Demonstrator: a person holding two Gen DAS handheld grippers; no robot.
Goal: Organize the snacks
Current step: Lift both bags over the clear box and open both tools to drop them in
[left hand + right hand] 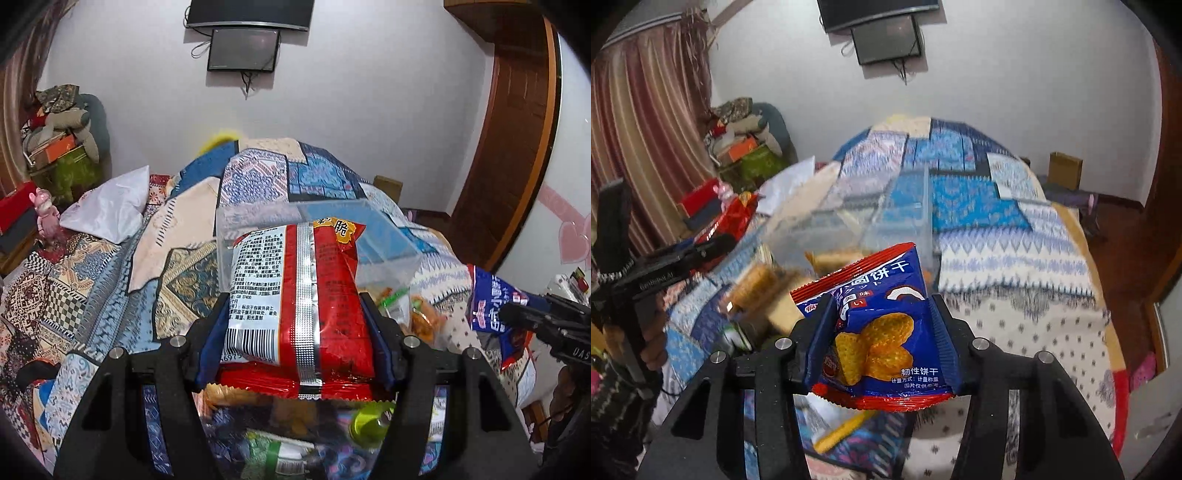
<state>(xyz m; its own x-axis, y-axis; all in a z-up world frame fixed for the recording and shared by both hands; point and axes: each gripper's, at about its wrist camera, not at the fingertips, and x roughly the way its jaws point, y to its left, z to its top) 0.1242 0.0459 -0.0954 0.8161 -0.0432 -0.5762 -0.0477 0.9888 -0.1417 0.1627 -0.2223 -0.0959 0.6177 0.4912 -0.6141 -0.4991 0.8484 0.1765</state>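
My left hand-held gripper (295,332) is clamped across the middle of a red snack packet (299,295), back side up so the barcode and foil seam face me; gripping it at the waist keeps the puffy bag from slipping. My right hand-held gripper (882,332) pinches a blue biscuit packet (875,328) the same way, its sides creased inward by the pads. Both packets hang clear of the quilted bed (1015,280), and I judge they are bound for the clear plastic bin (388,236) at twelve o'clock, just beyond them. More loose snacks (417,314) lie at three o'clock beside the bin.
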